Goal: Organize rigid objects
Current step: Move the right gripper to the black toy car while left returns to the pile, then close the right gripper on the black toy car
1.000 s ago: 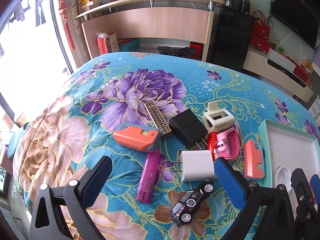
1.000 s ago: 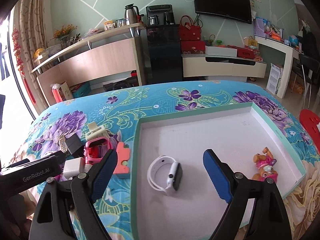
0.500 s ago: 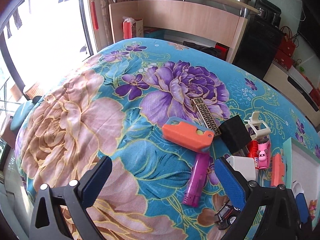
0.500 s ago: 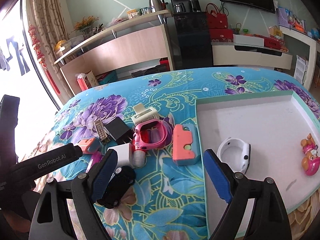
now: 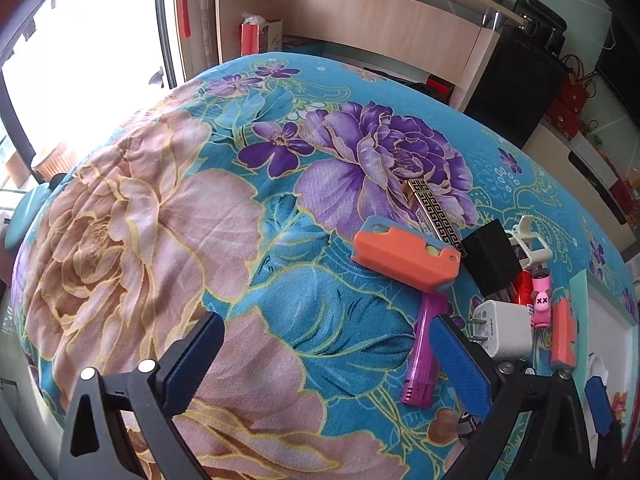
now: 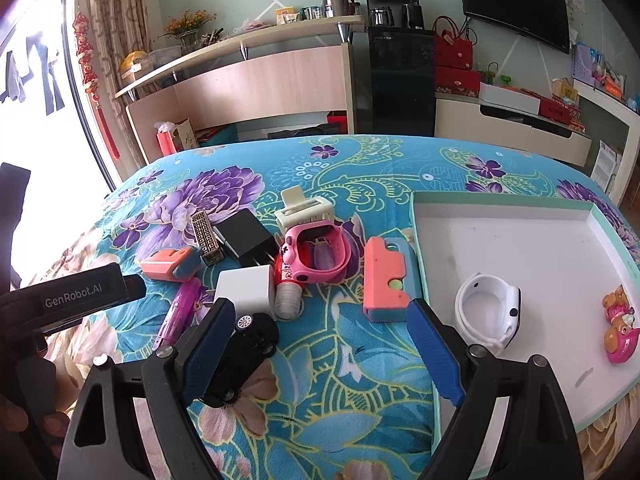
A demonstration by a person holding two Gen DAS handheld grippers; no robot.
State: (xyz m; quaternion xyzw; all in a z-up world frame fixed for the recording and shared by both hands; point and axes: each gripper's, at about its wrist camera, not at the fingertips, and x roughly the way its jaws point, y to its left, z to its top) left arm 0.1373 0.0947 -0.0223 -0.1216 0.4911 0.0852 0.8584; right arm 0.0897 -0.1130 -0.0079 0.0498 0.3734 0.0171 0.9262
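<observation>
A pile of small items lies on the flowered cloth: a pink watch (image 6: 316, 254), an orange block (image 6: 386, 280), a white charger (image 6: 246, 290), a black toy car (image 6: 244, 354) and a purple lighter (image 6: 180, 314). My right gripper (image 6: 320, 312) hangs open just in front of this pile, the car by its left finger. The white tray (image 6: 500, 200) to the right holds a white watch (image 6: 490, 310) and a pink bear toy (image 6: 620, 332). My left gripper (image 5: 324, 324) is open over bare cloth left of the pile, its right finger beside the purple lighter (image 5: 422, 344).
A second orange block (image 5: 404, 256), a black charger (image 5: 490, 256), a patterned bar (image 5: 432, 212) and a cream clip (image 6: 304, 210) lie at the back of the pile. The cloth drops away at the left edge near the window. Shelves and cabinets stand behind.
Both grippers have swung to the left and sunk a little. The right one left the tray for the pile; the left one went from the pile to bare cloth. Both stayed open.
</observation>
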